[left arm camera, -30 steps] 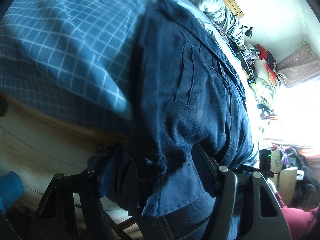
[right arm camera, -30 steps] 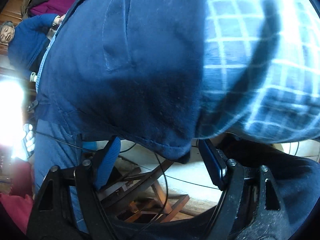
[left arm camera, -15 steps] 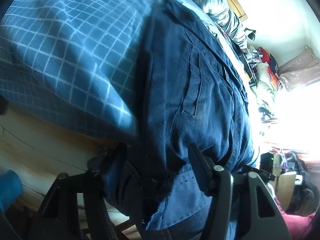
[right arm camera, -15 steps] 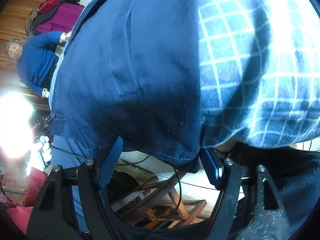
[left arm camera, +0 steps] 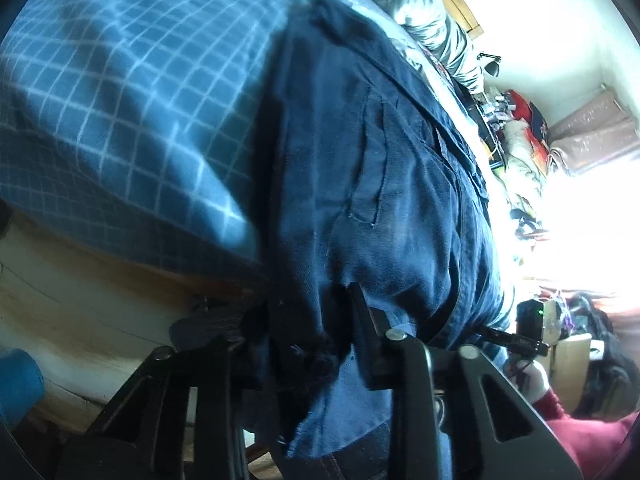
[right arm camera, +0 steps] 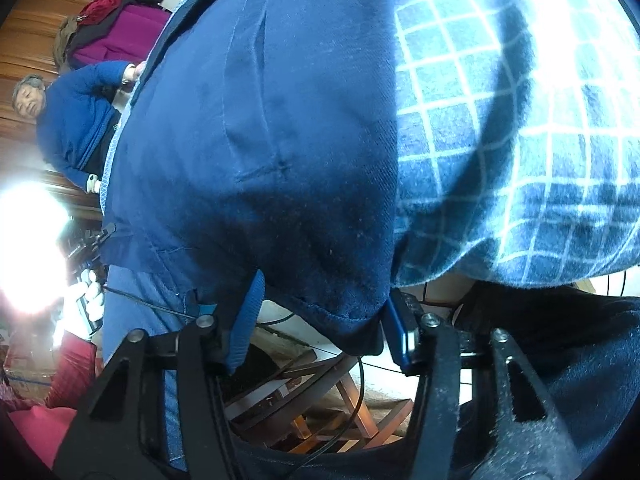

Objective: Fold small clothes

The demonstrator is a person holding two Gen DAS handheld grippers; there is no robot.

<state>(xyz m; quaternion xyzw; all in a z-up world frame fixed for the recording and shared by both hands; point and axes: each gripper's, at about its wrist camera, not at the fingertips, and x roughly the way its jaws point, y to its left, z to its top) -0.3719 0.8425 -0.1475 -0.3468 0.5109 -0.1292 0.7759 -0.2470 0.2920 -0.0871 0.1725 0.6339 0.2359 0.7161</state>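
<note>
**Hem pick-up: one corner gripped, one pending**

While the navy garment point(left arm camera: 400, 200) lies flat on the checked blanket point(left arm camera: 120, 100), overhanging its near edge, L hand-held gripper point(left arm camera: 312, 340) is pinched onto the frayed hem corner. R hand-held gripper point(right arm camera: 320, 320) is wide apart w/ the hem between its pads, not gripping. Step: securing corners. Next, prob.: close R, lift both evenly, fold away.

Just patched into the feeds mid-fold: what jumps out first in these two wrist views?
A dark navy garment fills the middle of both views, lying on a blue checked blanket. The left gripper has closed on its frayed hem, while the right gripper stands open around the other hem corner. A blown-out window glare sits at the left view's right edge.
</note>
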